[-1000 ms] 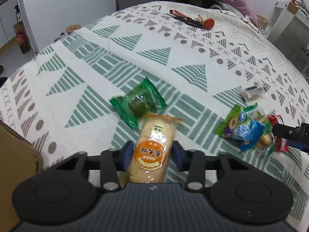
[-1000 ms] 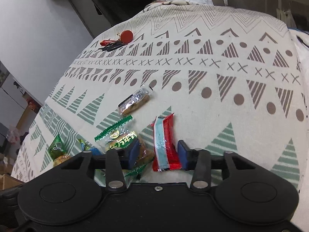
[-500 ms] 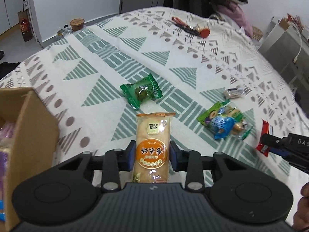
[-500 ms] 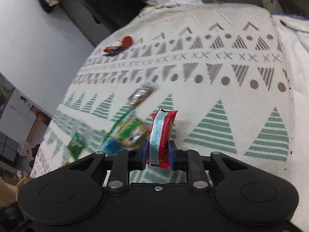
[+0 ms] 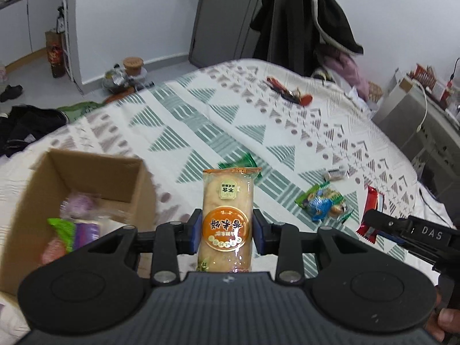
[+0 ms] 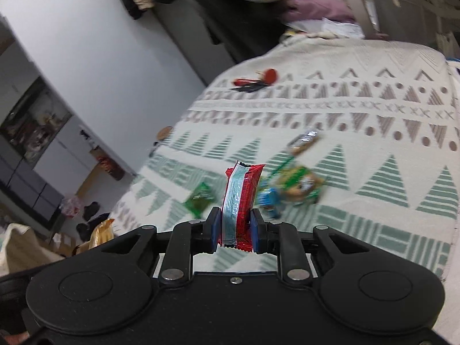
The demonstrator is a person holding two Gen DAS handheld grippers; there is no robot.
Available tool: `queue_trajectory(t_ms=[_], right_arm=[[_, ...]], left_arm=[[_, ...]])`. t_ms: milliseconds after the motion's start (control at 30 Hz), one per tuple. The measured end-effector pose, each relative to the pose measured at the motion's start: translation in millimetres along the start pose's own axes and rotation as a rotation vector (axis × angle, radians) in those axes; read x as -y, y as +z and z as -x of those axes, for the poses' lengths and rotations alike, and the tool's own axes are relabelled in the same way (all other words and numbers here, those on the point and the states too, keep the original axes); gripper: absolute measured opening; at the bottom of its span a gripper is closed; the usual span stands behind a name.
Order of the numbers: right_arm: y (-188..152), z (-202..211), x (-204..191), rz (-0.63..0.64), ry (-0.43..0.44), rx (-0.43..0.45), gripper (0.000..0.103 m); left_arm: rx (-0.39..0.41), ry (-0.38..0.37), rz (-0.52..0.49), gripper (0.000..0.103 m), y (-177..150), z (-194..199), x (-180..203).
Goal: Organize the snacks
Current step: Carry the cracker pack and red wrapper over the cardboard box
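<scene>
My left gripper [image 5: 227, 231] is shut on an orange rice cracker packet [image 5: 227, 215], held upright above the bed. To its left sits an open cardboard box [image 5: 95, 178] with several snacks inside. My right gripper [image 6: 234, 230] is shut on a red snack bar [image 6: 240, 198], lifted off the patterned bedspread [image 6: 359, 132]; the red snack bar [image 5: 371, 215] also shows at the right of the left wrist view. Left on the bed are a green packet [image 6: 199, 199], a blue-and-green snack bag [image 6: 293, 187] and a small brown bar [image 6: 303, 142].
Red-and-black items [image 5: 290, 92] lie at the far end of the bed. A dark coat [image 5: 304, 28] hangs behind it. Clothes [image 5: 28, 126] and jars [image 5: 126, 72] are on the floor at the left. A white cabinet [image 5: 417, 123] stands on the right.
Both grippers rose from the bed with their snacks. The right one closed on the red bar and lifted it. The left one swung left, bringing the box into view.
</scene>
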State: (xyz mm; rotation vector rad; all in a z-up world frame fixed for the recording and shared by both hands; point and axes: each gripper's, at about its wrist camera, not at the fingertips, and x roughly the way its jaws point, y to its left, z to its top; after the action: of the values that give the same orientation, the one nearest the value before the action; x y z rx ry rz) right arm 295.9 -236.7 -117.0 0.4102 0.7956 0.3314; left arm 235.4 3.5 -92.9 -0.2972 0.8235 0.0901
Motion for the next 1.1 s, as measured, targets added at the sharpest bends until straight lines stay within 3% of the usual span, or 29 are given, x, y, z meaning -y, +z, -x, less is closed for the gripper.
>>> queue_trajectory(t_ms=[267, 600, 1100], right_arm=[[-12.0, 15.4, -49.0, 0.043, 0.078, 0.008, 0.021], [-40.0, 17.0, -116.7, 0.161, 0.082, 0.011, 0.021], [-71.2, -2.0, -187.3, 0.249, 0.06, -0.024, 0.021]], left_arm=[[0.063, 0.009, 0.044, 0.034, 9.0, 50.9, -42.8], [0.107, 0.037, 0.128, 0.034, 7.3, 88.4, -105.5], [0.079, -0.02, 0.23, 0.035, -4.9, 85.5, -173.2]])
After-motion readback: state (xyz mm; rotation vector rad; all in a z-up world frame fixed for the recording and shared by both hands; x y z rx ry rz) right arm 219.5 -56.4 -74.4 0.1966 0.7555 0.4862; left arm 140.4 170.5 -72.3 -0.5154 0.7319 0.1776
